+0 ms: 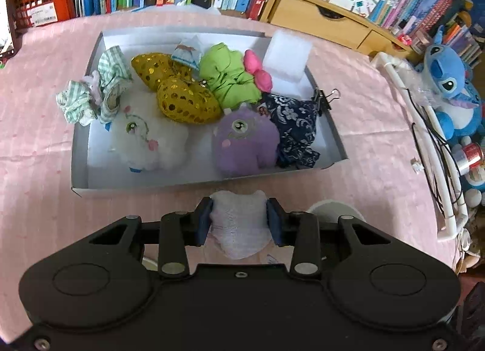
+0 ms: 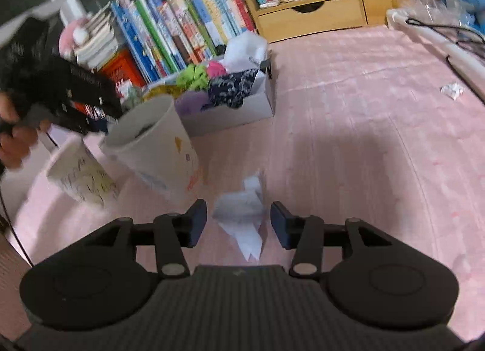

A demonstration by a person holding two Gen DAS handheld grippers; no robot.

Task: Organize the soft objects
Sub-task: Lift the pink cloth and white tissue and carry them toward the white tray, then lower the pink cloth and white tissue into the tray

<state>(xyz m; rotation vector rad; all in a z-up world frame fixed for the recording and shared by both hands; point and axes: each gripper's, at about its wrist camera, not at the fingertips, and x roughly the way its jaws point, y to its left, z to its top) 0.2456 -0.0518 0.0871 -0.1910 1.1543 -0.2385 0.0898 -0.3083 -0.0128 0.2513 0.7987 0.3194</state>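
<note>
**The soft white thing is held just below the box**

The left gripper (image 1: 239,222) is squeezing a small soft white thing (image 1: 238,223). Its two blue pads press on both sides, so the jaws are only partly open, as wide as the soft thing. The soft thing looks like a little knitted cloth or toy; I cannot tell which.

The white box (image 1: 80,145) lies straight ahead, at 12 o'clock from the left gripper. Its near wall is just beyond the pads. Inside the box are other soft things: a white plush toy (image 1: 142,139), a purple plush toy (image 1: 245,145), two gold sequin hearts (image 1: 182,99), a green cloth (image 1: 227,75) and a dark blue flowered cloth (image 1: 294,127). There is a bare spot at the near edge, between the white toy and the purple toy, at about 12 o'clock. I think that is the easy place to drop it.

The right gripper (image 2: 239,223) is open. A crumpled white paper (image 2: 242,217) lies on the pink table cloth (image 2: 363,139) between its pads, but the pads do not touch it. The paper's long side runs from 12 to 6 o'clock. From this gripper the box sits near 11 o'clock, well apart, with a paper cup (image 2: 154,151) at 10 o'clock. So the left hand is much nearer the box.
</note>
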